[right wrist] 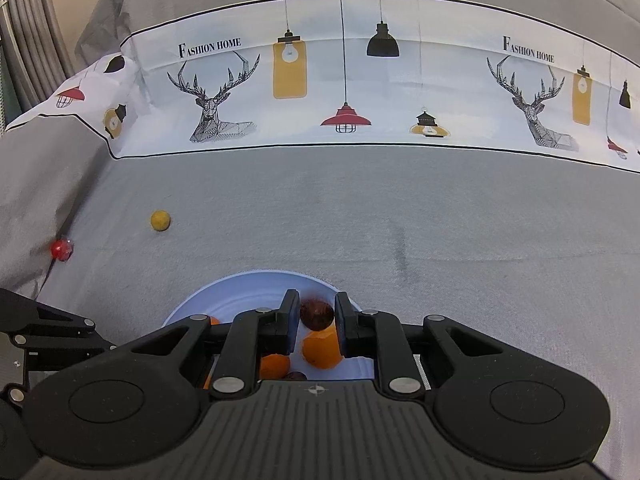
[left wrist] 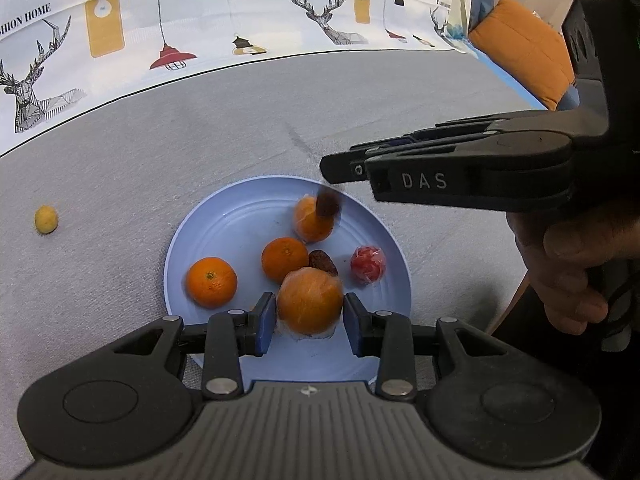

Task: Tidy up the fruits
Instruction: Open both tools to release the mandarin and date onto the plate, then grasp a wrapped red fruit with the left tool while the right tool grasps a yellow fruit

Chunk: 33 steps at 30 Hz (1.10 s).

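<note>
A light blue plate (left wrist: pixel 224 236) on the grey cloth holds several oranges, a red wrapped fruit (left wrist: pixel 368 265) and a dark brown fruit (left wrist: pixel 323 262). My left gripper (left wrist: pixel 309 318) is open around a peeled orange (left wrist: pixel 310 306) at the plate's near edge, its pads just beside it. My right gripper (right wrist: pixel 317 322) is open above the plate (right wrist: pixel 240 292). A dark brown fruit (right wrist: pixel 317 314) is between its fingers, blurred in the left wrist view (left wrist: pixel 328 204), where it is below the fingertips, over another orange (left wrist: pixel 310 224). A small yellow fruit (left wrist: pixel 46 219) lies left on the cloth.
The small yellow fruit shows in the right wrist view (right wrist: pixel 160 221), with a small red fruit (right wrist: pixel 61 249) further left by a fold in the cloth. A patterned white cloth band (right wrist: pixel 360 92) runs across the back. An orange cushion (left wrist: pixel 524 48) lies far right.
</note>
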Motion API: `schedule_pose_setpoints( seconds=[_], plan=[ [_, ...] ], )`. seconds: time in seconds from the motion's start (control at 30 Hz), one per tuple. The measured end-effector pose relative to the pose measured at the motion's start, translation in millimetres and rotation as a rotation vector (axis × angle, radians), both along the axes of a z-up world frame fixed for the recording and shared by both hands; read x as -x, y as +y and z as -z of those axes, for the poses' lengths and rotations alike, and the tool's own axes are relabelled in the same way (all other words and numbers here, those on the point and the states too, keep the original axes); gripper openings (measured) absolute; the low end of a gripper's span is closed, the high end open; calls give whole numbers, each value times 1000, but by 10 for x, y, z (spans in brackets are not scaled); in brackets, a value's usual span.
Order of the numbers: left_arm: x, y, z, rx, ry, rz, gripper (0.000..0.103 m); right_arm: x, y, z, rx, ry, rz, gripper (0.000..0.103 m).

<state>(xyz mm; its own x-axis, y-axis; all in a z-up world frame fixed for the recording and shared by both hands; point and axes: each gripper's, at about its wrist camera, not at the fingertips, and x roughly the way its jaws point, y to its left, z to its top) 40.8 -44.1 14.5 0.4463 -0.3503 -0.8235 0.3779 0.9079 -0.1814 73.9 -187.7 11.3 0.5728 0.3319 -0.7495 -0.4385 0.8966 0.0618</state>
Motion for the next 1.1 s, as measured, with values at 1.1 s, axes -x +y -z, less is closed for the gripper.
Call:
schedule_pose_setpoints(
  seconds=[1.1],
  plan=[
    [-446,1425,-241,-367,-105,-1030,44,7,45,-42,3,-46,44,46]
  ],
)
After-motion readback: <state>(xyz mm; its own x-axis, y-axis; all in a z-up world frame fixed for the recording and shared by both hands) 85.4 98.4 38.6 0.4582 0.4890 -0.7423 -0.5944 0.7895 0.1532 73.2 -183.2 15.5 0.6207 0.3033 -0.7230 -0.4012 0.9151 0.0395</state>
